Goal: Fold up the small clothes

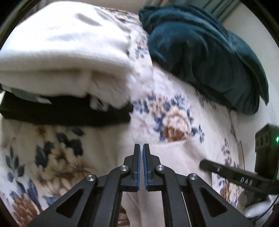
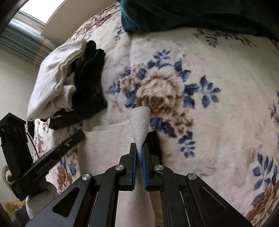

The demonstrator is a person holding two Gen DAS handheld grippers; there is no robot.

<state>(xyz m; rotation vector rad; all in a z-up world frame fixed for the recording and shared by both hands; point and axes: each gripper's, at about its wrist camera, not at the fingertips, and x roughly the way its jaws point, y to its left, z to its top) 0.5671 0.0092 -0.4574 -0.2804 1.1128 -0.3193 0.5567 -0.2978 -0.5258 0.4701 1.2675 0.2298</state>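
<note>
A pale cream cloth (image 2: 108,150) lies on the floral blanket (image 2: 218,122). My right gripper (image 2: 139,148) is shut on a pinched fold of this cloth (image 2: 140,120), which stands up in a cone beyond the fingertips. My left gripper (image 1: 141,148) is shut with nothing seen between its pads, just above the same pale cloth (image 1: 174,157). The right gripper's body (image 1: 244,174) shows at the right of the left wrist view; the left gripper's body (image 2: 43,162) shows at the left of the right wrist view.
A stack of folded clothes, white (image 1: 61,52) over black (image 1: 66,111), lies to the left on the blanket; it also shows in the right wrist view (image 2: 69,78). A dark teal blanket (image 1: 205,52) is heaped at the back. A window (image 2: 38,10) is at far left.
</note>
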